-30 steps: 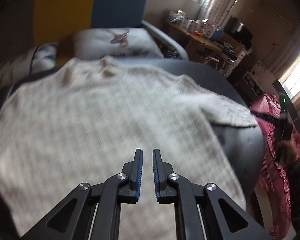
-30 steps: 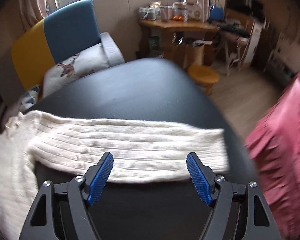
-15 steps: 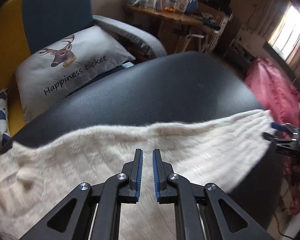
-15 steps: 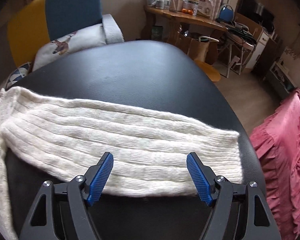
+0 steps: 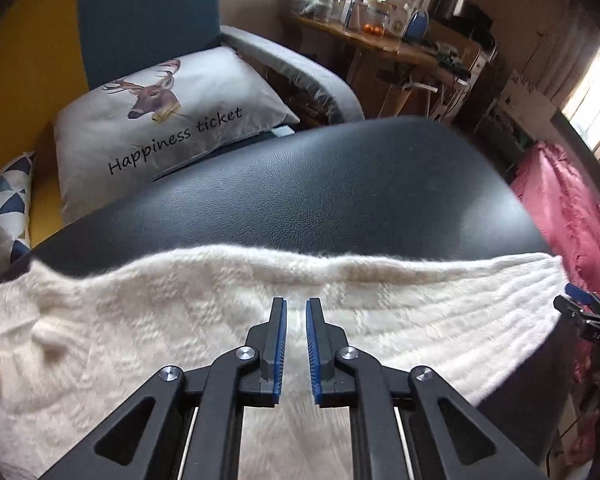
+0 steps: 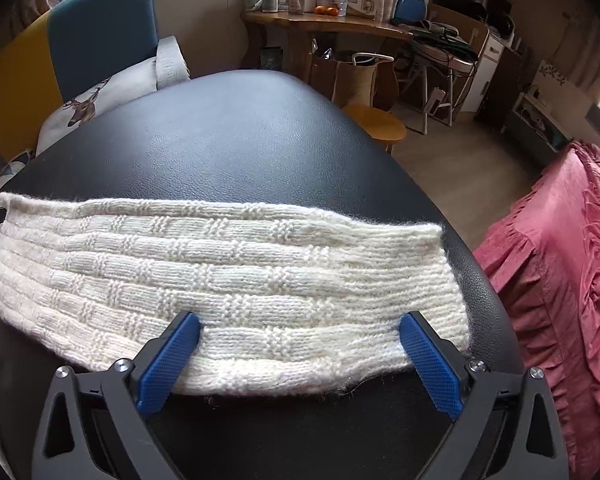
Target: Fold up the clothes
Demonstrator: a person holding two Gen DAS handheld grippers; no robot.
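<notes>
A cream knitted sweater (image 5: 140,320) lies on a black leather surface (image 5: 300,192). Its ribbed sleeve (image 6: 220,264) stretches out to the right, ending near the surface's right edge. My left gripper (image 5: 296,308) hovers over the sweater near its far edge, its jaws nearly together with only a narrow slit and no cloth pinched. My right gripper (image 6: 300,332) is low over the sleeve's near edge close to the cuff. Its jaws are opening wide and straddle the sleeve without pressing it. It also shows at the right edge of the left wrist view as the right gripper (image 5: 580,308).
Behind the black surface (image 6: 240,140) stands a yellow and blue sofa with a deer pillow (image 5: 172,120) and a triangle-patterned pillow (image 5: 4,212). A wooden desk (image 6: 320,28) with jars, a round stool (image 6: 376,126) and pink ruffled cloth (image 6: 560,260) are to the right.
The left gripper swept across the sweater's body to its far edge, jaws unchanged. The right gripper sank closer to the sleeve and its jaws spread wider.
</notes>
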